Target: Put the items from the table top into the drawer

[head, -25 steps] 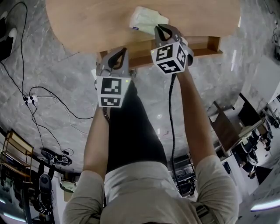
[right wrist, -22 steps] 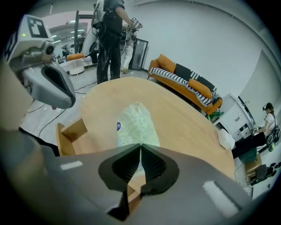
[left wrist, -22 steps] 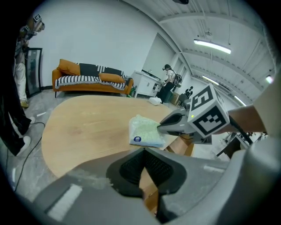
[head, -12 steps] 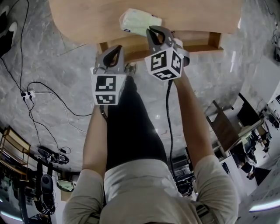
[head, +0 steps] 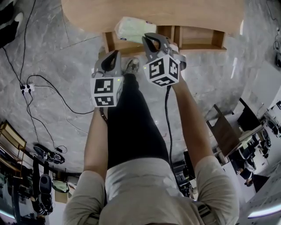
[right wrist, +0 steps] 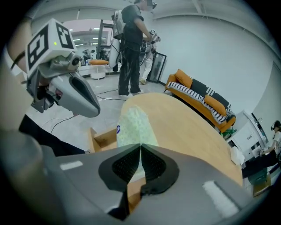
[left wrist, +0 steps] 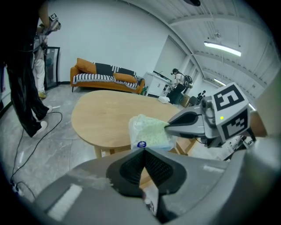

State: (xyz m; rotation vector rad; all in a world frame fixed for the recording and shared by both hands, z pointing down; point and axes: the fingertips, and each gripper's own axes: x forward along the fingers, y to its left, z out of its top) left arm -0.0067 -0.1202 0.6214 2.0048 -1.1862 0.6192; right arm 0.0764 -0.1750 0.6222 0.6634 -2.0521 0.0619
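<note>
A pale green bag [head: 131, 29] with a small blue round label hangs at the wooden table's [head: 193, 13] near edge, over the left part of the open wooden drawer [head: 199, 38]. My right gripper [head: 148, 39] is shut on the bag's edge. The right gripper view shows the bag [right wrist: 134, 125] sticking out past the right gripper [right wrist: 140, 148], above the drawer [right wrist: 102, 139]. My left gripper [head: 115, 55] is just left of the bag, lower in the head view, shut and holding nothing. In the left gripper view the bag [left wrist: 149, 131] hangs beyond my left gripper [left wrist: 144, 151].
Black cables [head: 48, 94] and a white plug strip [head: 25, 88] lie on the grey marble floor to the left. A person's legs and a shoe [head: 131, 66] are below the drawer. An orange sofa [left wrist: 107, 77] and people stand behind the table [left wrist: 105, 112].
The right gripper has carried the bag left and off the table top to the table's near edge, over the drawer. The left gripper has moved with it and stays shut.
</note>
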